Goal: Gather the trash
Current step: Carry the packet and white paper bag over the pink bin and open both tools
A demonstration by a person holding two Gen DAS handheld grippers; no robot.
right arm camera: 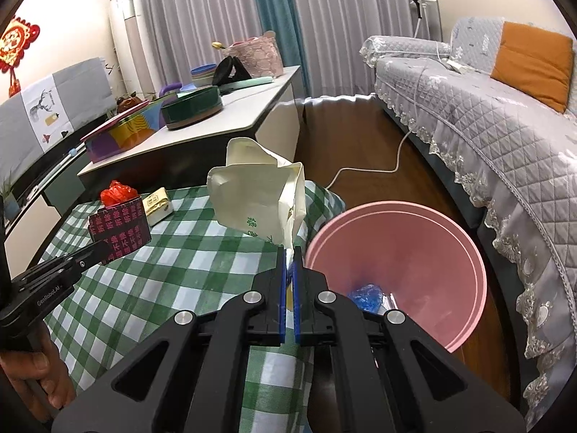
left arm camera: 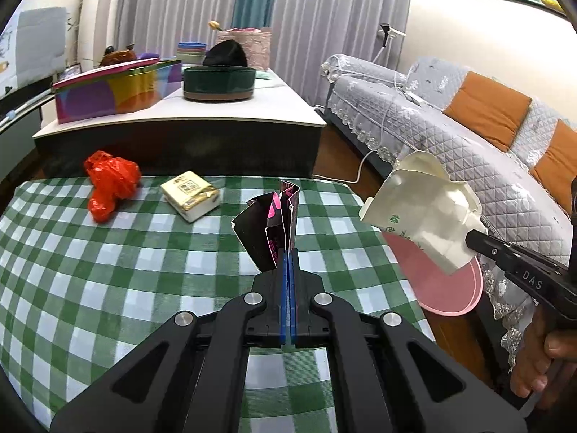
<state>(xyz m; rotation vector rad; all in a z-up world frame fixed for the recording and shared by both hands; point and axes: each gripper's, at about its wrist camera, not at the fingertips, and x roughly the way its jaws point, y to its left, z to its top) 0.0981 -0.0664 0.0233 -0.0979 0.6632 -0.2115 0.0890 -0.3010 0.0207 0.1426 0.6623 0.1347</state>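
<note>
While clamped in right jaws, crumpled carton [right arm camera: 258,195], beside pink bin [right arm camera: 465,252].

The near table wears a woven cloth [left arm camera: 90,270] in green and white checks, matt and lightly creased. The left gripper [left arm camera: 288,250] is matt black plastic with blue pads and bright metal rivets; it pinches a glossy black-and-pink printed wrapper [left arm camera: 268,227]. The right gripper [right arm camera: 287,252] clamps a crumpled cream paper carton [right arm camera: 258,195], matt. On the right, the pink bin [right arm camera: 461,252] looks smooth plastic. The far red bag [left arm camera: 110,182] is shiny, wrinkled film.
</note>
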